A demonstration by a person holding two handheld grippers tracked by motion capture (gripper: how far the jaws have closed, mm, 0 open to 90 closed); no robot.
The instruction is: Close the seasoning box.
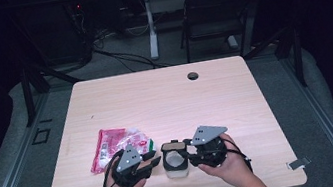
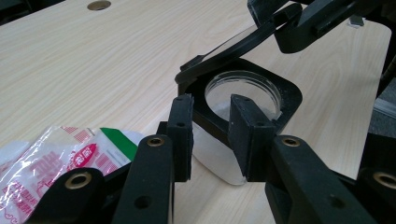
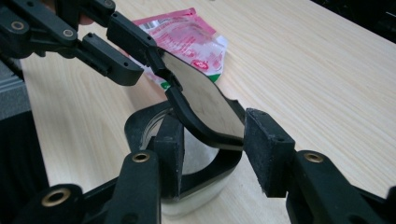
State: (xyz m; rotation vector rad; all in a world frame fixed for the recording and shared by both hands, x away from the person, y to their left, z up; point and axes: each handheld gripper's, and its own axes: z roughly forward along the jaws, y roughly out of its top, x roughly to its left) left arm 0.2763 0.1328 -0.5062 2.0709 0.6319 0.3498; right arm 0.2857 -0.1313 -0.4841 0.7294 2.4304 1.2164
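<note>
**At the table's near edge: an open-lidded container between two grippers**

Nearest the person, the left gripper [image 1: 153, 158] and right gripper [image 1: 189, 150] face each other across a clear container [image 1: 176, 167] with a black rim. In the left gripper view, the left jaws stand narrowly apart with the near corner of the rim seen between them; whether the pads press on it cannot be told. The black-framed lid [image 1: 173, 146] is raised over the mouth. In the right gripper view, its lower end lies between the right jaws, which are set wide; contact cannot be told. Just beyond the left gripper lies a red-and-white packet [image 1: 114, 144] on the table [image 1: 165, 98]. Farther off are a cable hole [image 1: 193, 75] and a chair [image 1: 217, 9].
</note>
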